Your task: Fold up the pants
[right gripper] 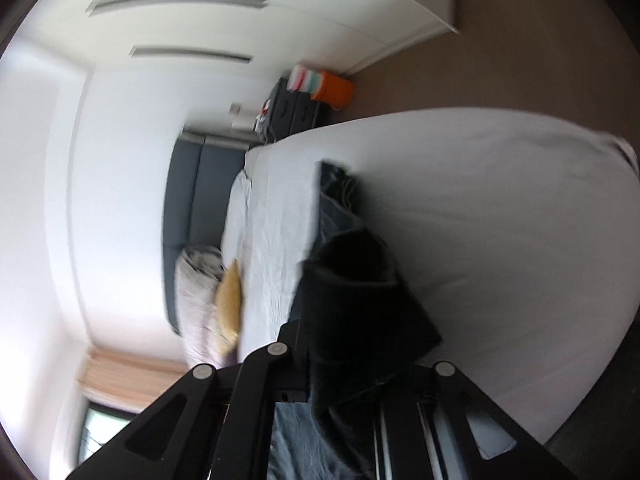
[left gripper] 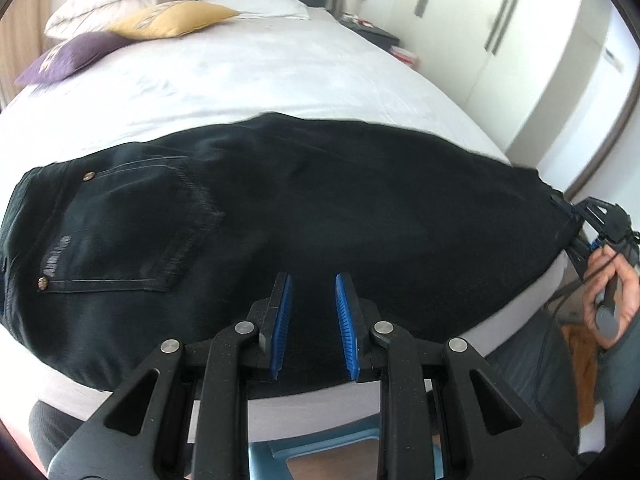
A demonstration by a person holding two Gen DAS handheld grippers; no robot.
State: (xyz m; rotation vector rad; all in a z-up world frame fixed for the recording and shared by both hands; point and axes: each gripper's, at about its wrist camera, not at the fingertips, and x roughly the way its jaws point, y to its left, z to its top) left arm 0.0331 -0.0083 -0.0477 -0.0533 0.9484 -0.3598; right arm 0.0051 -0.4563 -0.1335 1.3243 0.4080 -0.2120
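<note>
The right gripper point(left gripper: 576, 220) is clamped on the leg end of the black pants point(left gripper: 280, 216), which lie across the bed point(left gripper: 280, 72). The left gripper point(left gripper: 311, 300) hovers over the near edge, jaws parted, holding nothing. Recommended: carry the hem level toward the waistband, edges aligned.

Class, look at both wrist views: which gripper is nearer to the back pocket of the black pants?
Left. The left gripper hovers over the black pants just right of the back pocket; the right gripper clamps the far leg end.
</note>
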